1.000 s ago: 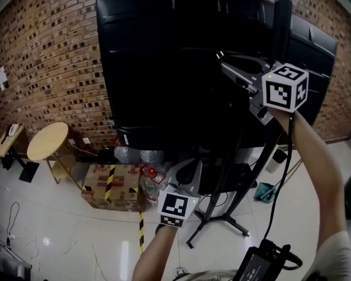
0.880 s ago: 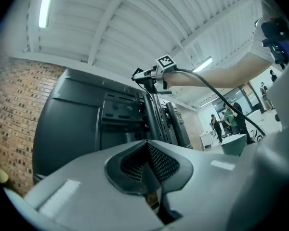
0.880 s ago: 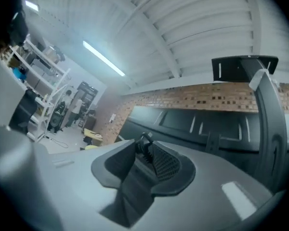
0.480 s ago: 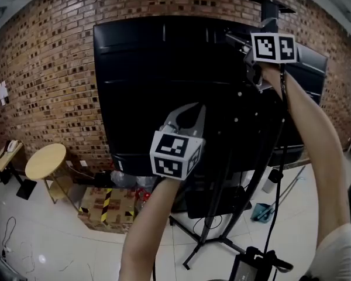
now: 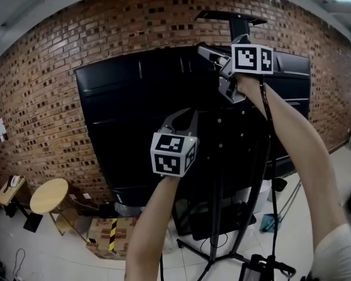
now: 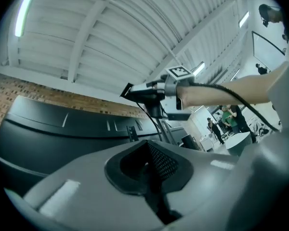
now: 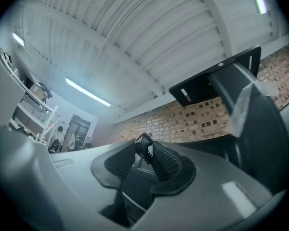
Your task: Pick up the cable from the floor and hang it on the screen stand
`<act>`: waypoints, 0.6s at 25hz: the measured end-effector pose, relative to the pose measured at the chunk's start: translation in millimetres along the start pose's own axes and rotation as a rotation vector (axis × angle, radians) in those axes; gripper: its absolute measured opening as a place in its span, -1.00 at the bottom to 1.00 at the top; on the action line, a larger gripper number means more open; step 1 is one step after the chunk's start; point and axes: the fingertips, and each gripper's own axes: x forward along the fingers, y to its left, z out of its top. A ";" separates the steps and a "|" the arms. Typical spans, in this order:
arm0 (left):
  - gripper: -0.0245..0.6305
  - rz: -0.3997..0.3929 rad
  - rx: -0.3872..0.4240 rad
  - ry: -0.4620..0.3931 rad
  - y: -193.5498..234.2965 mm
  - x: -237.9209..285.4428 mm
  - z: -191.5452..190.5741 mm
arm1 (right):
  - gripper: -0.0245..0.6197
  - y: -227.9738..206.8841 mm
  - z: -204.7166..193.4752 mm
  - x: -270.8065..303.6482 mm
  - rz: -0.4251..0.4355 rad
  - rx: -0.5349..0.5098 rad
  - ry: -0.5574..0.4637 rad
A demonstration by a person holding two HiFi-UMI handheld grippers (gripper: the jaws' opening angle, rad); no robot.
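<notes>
Right gripper (image 5: 206, 52) raised beside top of black metal screen stand (image 5: 234, 16), jaws clamped on thin black cable (image 7: 144, 147) trailing down forearm, left gripper (image 5: 186, 116) lower, jaws closed, empty.

left tongs (image 6: 147, 150) shut, empty — black screen (image 6: 62, 138) behind

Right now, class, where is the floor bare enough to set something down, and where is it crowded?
Bare tile lies in front of the round table and cardboard box. Crowded: under the screen, around the stand legs.
</notes>
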 end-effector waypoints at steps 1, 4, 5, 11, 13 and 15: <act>-0.86 0.001 0.008 0.009 -0.3 -2.1 -2.2 | -0.57 14.2 0.5 10.7 0.032 -0.003 0.020; -0.86 0.005 0.018 0.016 9.1 -6.9 3.7 | -0.57 52.7 -3.0 55.8 0.098 -0.037 0.116; -0.86 0.008 0.026 0.017 11.6 -10.6 5.4 | -0.57 65.0 -6.3 68.0 0.108 -0.062 0.144; -0.86 0.046 0.108 0.036 16.4 -52.1 -9.0 | -0.57 118.2 -88.0 100.2 0.144 -0.206 0.332; -0.86 0.078 0.112 0.024 25.7 -75.9 -6.6 | -0.56 124.8 -129.9 98.1 0.132 -0.223 0.390; -0.86 0.111 0.097 -0.001 31.5 -106.0 -4.6 | -0.56 126.2 -166.6 86.1 0.085 -0.277 0.388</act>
